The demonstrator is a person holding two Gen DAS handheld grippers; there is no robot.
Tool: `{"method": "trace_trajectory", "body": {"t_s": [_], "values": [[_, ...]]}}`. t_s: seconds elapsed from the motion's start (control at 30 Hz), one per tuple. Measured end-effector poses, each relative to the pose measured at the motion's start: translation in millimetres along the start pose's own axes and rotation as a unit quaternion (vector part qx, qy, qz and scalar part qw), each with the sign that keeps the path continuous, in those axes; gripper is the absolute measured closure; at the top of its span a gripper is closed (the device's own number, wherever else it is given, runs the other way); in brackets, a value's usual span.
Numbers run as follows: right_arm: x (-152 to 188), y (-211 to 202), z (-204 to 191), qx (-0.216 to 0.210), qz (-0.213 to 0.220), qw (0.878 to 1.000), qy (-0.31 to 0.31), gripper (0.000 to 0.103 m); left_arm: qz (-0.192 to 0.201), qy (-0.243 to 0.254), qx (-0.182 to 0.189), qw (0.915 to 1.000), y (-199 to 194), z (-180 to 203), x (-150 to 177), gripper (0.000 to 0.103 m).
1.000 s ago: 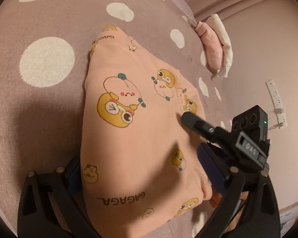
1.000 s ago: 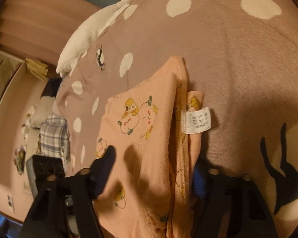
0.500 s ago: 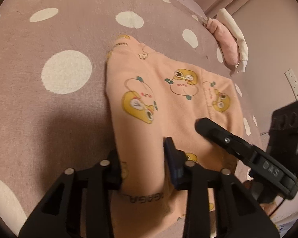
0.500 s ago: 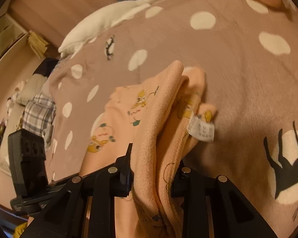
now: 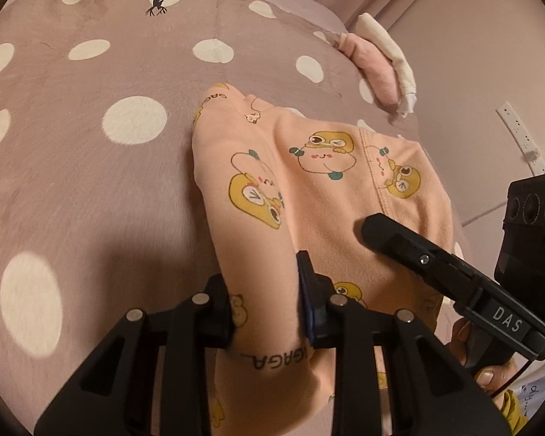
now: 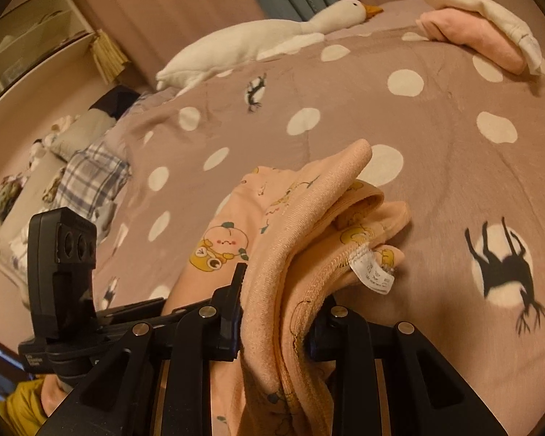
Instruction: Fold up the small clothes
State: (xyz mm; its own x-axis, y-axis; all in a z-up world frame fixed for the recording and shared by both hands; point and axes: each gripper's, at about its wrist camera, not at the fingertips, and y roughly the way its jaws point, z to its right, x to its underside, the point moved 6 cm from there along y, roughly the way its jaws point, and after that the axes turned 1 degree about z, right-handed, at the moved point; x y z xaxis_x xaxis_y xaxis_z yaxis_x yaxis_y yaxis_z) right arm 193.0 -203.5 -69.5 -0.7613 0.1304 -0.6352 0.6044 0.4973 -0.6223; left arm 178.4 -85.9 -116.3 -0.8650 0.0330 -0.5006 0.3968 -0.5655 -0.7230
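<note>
We are holding the peach garment (image 5: pixel 323 181) with both grippers at once. Our left gripper (image 5: pixel 263 290) is clamped on a bunched edge of the cloth: the fabric is running up between the two black fingers (image 5: pixel 219 301) and both are pressing into it, with the printed lettering just below the pinch. Ahead of this gripper the garment is lying across the dotted bedspread (image 5: pixel 91 167), its cartoon prints facing up, its far corner resting on the spread. To the right of the left gripper our right gripper (image 5: pixel 378 225) is reaching in over the cloth, with a hand (image 5: pixel 487 356) on its handle at the lower right.

From the right wrist view, our right gripper (image 6: pixel 276 312) is also clamped on the garment (image 6: pixel 309 218). Several folded layers and a seam are squeezed between its fingers (image 6: pixel 232 312), and the waistband is standing up just ahead of them, lifted off the bedspread (image 6: pixel 436 134). A white label (image 6: pixel 372 272) is hanging from the seam just right of the pinch. To the left of this gripper we are seeing the left gripper's camera block (image 6: pixel 65 254).

Far ahead a goose toy (image 6: pixel 258 40) is lying along the bed's far edge, and to the far right a pink and white pile (image 6: pixel 479 29) is sitting on the spread, well apart from the garment.
</note>
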Motion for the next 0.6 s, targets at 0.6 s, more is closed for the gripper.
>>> {"method": "trace_trajectory", "body": {"t_s": [0.6], "values": [[41.5,-57.9,-63.0,-0.036,0.023,0.998,-0.036,0.075,0.028,0.004,-0.005,0.9996,-84.1,16.7,59.6,0.075]]}}
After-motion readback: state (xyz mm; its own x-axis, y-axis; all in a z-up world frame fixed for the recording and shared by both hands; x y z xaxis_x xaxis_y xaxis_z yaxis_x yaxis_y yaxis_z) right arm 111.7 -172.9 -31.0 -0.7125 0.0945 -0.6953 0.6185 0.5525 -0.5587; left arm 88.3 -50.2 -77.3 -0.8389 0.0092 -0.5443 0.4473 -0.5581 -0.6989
